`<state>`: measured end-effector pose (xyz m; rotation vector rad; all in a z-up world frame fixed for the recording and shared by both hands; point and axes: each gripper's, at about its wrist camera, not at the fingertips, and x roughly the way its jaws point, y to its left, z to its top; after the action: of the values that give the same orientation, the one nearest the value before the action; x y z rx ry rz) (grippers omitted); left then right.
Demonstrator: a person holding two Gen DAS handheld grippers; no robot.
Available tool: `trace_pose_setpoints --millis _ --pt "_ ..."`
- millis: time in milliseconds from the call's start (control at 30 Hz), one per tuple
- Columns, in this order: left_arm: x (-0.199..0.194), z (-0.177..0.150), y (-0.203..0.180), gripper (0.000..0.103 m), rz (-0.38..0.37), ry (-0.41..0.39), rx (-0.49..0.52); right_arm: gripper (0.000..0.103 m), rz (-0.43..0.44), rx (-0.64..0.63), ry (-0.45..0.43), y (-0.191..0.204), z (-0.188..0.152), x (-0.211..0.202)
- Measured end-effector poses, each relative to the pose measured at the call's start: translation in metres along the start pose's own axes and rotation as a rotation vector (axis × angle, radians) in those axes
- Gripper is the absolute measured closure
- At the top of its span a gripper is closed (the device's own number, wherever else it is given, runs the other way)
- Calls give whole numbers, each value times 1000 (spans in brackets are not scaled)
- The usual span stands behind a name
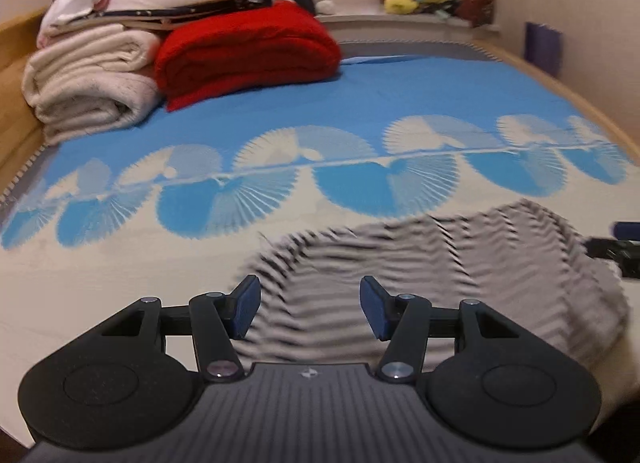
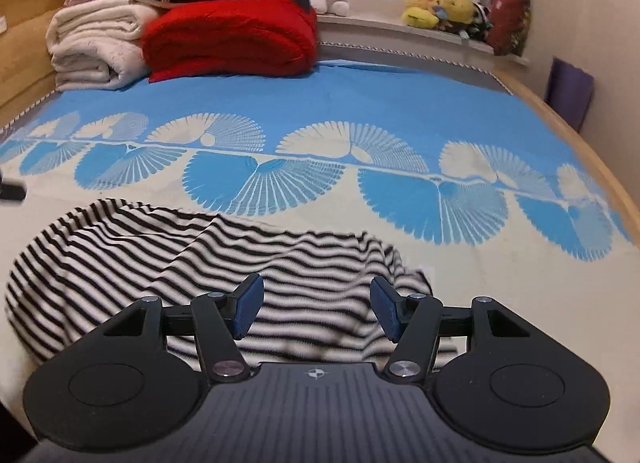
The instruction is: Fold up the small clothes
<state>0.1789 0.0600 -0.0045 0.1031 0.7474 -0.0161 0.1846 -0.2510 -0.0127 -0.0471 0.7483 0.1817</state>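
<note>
A wooden-framed bed [image 2: 560, 111] wore a blue-and-cream fan-patterned cover [image 2: 360, 111]. A crumpled black-and-white striped garment [image 2: 180, 255] lay near its front edge; folded cream blankets [image 2: 92, 47] and a red blanket [image 2: 232, 39] occupied the far left corner.

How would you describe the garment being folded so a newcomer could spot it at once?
Start at the bed with its blue-and-cream cover. On the near cream part lies the garment, rumpled. Only it has black and white stripes; the blankets stacked at the far end are plain.

left tongs [image 1: 310, 311] gape (empty) above striped garment [image 1: 460, 263].
</note>
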Motion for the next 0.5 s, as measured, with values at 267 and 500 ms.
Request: trace_pose_setpoints --millis 267,500 --pt "69 -83 -38 50 -29 314 130 40 -176 16 350 -21 -65 37" --pt "68 -93 -20 46 -25 336 35 40 -238 198 347 -61 -79 20"
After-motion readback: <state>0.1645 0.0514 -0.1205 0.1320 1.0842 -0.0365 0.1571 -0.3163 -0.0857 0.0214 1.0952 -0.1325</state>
